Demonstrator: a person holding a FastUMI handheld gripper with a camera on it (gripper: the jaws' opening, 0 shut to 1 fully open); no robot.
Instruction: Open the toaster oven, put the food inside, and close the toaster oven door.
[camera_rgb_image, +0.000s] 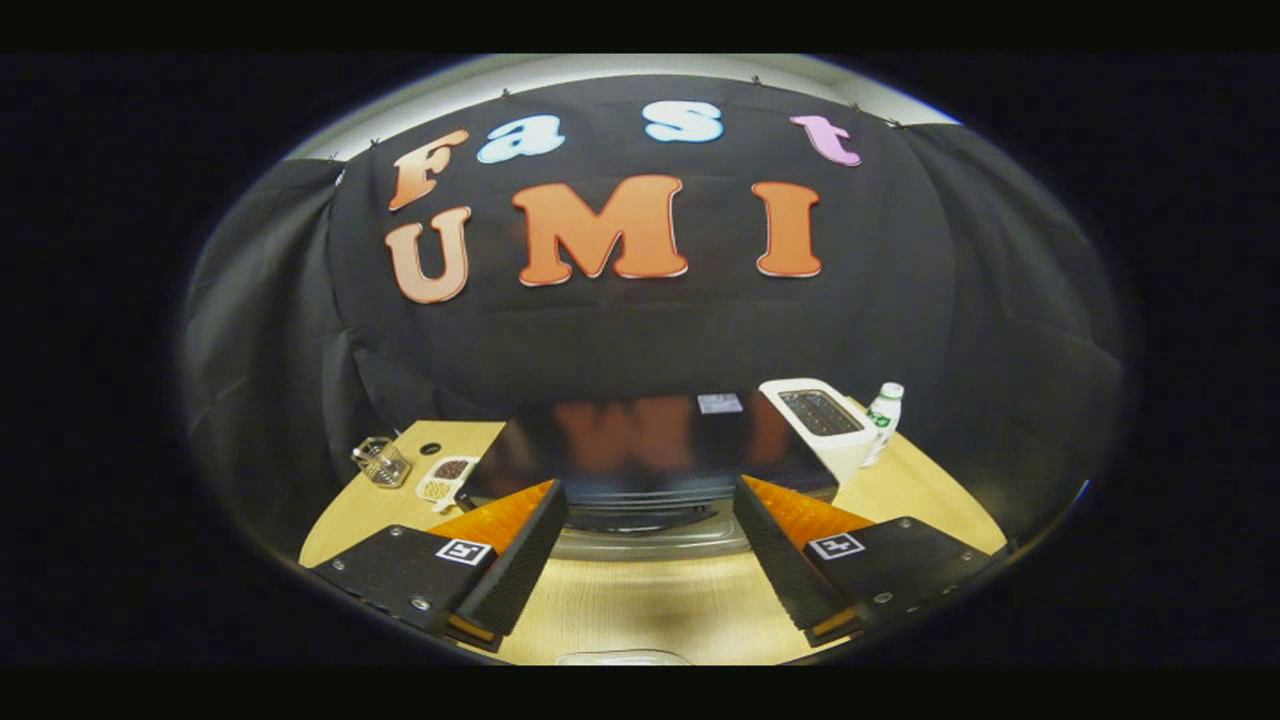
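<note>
1. Gripper (650, 520) jaws stand wide apart, holding nothing.
2. Toaster oven (640, 450) sits just ahead on the table (640, 600), long axis left-right, front facing near.
3. White toaster (825, 420) and bottle (883, 415) stand far right.

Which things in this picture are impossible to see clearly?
- Toaster oven, gripper view: only its glossy top and handle show; door state and inside are hidden.
- Small dish beside it: contents too small to identify.
- Pale object below the open gripper: cut off by the edge.

toaster oven (640, 450) centre of table (640, 610) | toaster (822, 420), bottle (884, 415) right | dish (447, 478), glass (381, 462) left
</note>
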